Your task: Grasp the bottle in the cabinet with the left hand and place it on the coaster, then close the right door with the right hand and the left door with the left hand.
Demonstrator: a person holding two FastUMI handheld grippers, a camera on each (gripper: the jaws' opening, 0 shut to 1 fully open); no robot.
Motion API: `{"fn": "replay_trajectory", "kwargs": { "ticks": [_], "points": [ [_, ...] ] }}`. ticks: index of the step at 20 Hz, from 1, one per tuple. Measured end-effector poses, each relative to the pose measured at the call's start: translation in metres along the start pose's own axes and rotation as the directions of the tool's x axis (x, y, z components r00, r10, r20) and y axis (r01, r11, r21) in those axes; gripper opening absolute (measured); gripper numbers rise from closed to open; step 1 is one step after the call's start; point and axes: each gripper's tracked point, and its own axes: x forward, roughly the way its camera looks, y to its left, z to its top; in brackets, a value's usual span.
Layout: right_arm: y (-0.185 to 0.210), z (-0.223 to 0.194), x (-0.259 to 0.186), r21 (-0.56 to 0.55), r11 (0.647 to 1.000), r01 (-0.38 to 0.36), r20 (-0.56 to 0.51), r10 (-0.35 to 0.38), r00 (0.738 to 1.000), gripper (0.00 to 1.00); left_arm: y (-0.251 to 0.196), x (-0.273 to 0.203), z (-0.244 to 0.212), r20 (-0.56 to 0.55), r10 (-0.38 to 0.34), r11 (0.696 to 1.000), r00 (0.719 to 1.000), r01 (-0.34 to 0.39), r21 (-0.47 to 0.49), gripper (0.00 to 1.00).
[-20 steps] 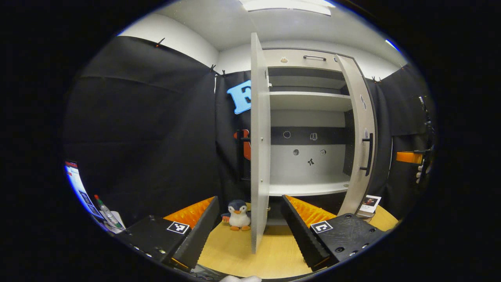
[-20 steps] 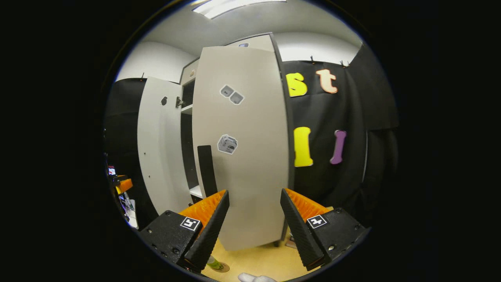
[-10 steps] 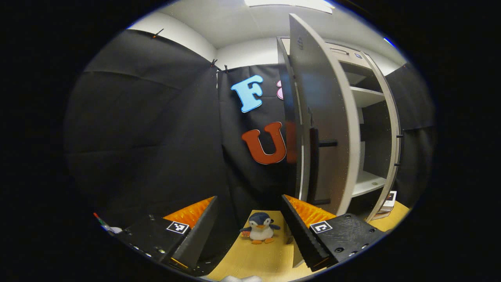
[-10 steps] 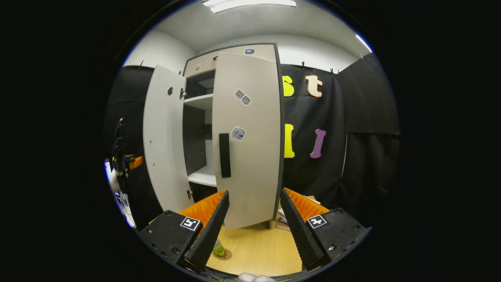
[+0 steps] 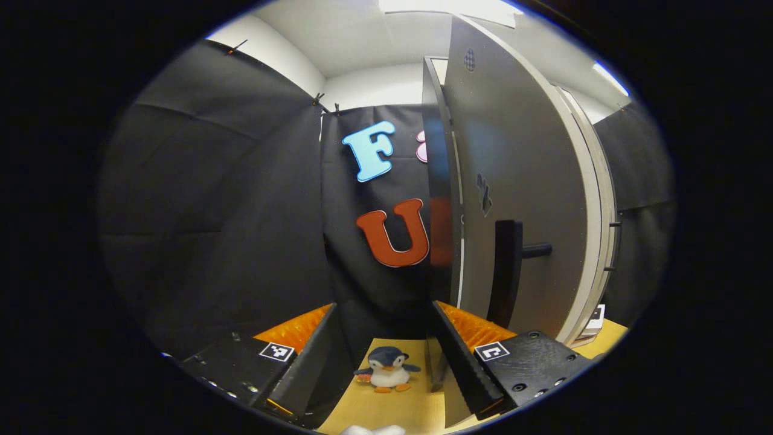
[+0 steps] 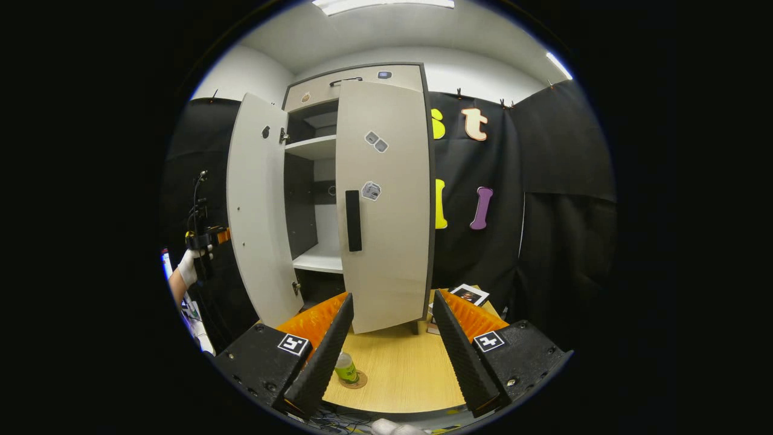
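In the right gripper view a green bottle [image 6: 346,367] stands upright on a round coaster [image 6: 357,382] on the wooden table. Behind it is the grey cabinet: its right door [image 6: 386,205] lies shut or nearly shut, and its left door [image 6: 259,205] stands wide open. My right gripper [image 6: 389,344] is open and empty, well back from the cabinet. A gloved hand holds my left gripper [image 6: 202,238] behind the left door. In the left gripper view that door's outer face [image 5: 519,181] and its black handle [image 5: 504,272] are close at the right. My left gripper [image 5: 383,356] is open, holding nothing.
A toy penguin [image 5: 386,370] sits on the table [image 5: 398,411] between the left gripper's fingers, farther off. A stack of books [image 6: 468,295] lies right of the cabinet's foot. Black cloth walls surround the booth. The cabinet's lower shelf [image 6: 317,261] is bare.
My left gripper swung round to the outer side of the left door and came close to its handle. My right gripper drew back from the right door.
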Motion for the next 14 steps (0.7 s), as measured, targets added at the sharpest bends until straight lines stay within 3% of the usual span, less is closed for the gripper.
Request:
{"fn": "replay_trajectory", "kwargs": {
  "ticks": [9, 14],
  "points": [
    [0.005, -0.008, 0.002, -0.009, 0.998, -0.067, -0.022, 0.067, 0.997, 0.82, -0.016, -0.003, 0.004, -0.015, 0.000, 1.000, 1.000, 0.001, 0.013, 0.90],
    [-0.006, -0.012, 0.004, -0.022, 0.997, -0.068, -0.032, 0.068, 0.997, 0.82, -0.058, -0.003, 0.007, -0.005, -0.062, 0.998, 0.998, 0.062, 0.007, 0.91]
  ]
}}
